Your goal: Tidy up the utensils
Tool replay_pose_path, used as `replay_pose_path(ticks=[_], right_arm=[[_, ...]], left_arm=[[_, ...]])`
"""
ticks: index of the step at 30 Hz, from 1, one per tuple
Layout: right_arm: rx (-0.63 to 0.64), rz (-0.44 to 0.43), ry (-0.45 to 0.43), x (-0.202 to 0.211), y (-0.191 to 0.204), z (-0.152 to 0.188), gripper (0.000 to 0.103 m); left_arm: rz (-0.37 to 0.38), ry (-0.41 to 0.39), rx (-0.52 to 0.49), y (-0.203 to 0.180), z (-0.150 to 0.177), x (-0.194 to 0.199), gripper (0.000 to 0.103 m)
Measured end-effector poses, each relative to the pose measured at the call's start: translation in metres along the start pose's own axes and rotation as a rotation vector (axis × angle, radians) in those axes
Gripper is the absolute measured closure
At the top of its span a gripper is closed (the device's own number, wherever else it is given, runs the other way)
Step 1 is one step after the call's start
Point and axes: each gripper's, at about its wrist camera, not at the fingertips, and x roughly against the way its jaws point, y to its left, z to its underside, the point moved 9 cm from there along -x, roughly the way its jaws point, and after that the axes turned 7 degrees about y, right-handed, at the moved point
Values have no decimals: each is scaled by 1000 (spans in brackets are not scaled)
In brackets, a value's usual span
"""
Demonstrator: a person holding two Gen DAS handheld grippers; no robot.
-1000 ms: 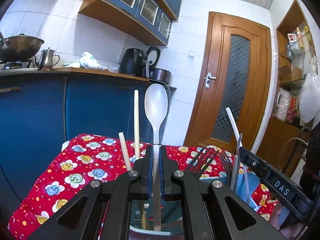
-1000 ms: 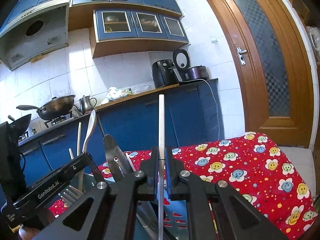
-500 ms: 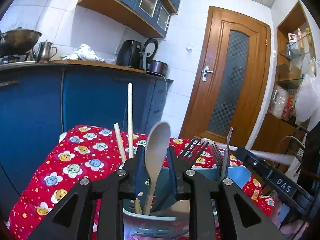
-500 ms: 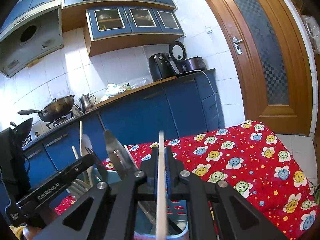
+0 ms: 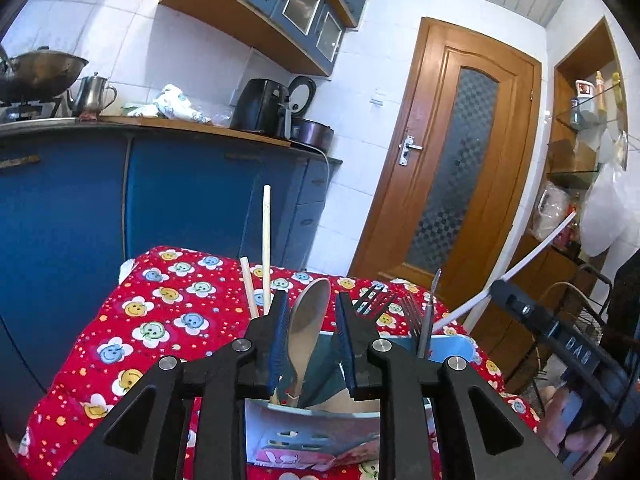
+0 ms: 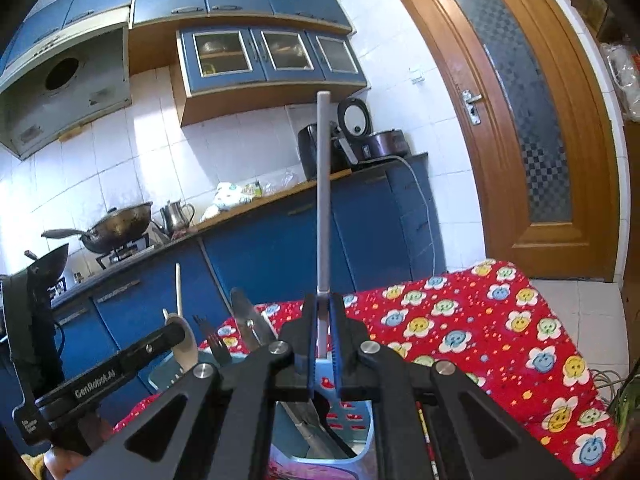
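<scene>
Between left gripper (image 5: pixel 310 320) pads, spoon (image 5: pixel 306 332)

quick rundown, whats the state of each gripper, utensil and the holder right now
left gripper: open, spoon between the pads, untouched
spoon: standing in the holder, bowl up
right gripper: shut on white chopstick
white chopstick: upright, held
holder: upright on the tablecloth, loaded
forks: tines up in the holder

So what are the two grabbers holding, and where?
The right gripper pinches a grey stick near its lower end. The left gripper holds nothing: its jaws stand apart around the spoon, which sits in the holder.
</scene>
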Motion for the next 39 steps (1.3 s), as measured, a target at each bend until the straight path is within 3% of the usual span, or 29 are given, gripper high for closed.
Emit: replay_pose_path(ticks=[4, 10, 19, 27, 31, 39], right_arm=[[8, 7, -60, 18, 2, -20, 95], [57, 30, -69, 44, 11, -32, 95], [135, 93, 111, 21, 11, 14, 95], [126, 104, 252, -9, 7, 53, 94], [78, 71, 235, 0, 12, 55, 81], [43, 52, 175, 38, 25, 44, 76]], left_arm=[[-4, 10, 10, 3, -1, 6, 79], [-32, 39, 20, 12, 1, 11, 79], [-50, 64, 3, 16, 9, 20, 79], [-71, 93, -26, 18, 16, 34, 79], [-84, 114, -33, 20, 23, 42, 79], [-88, 142, -38, 18, 34, 66, 79]])
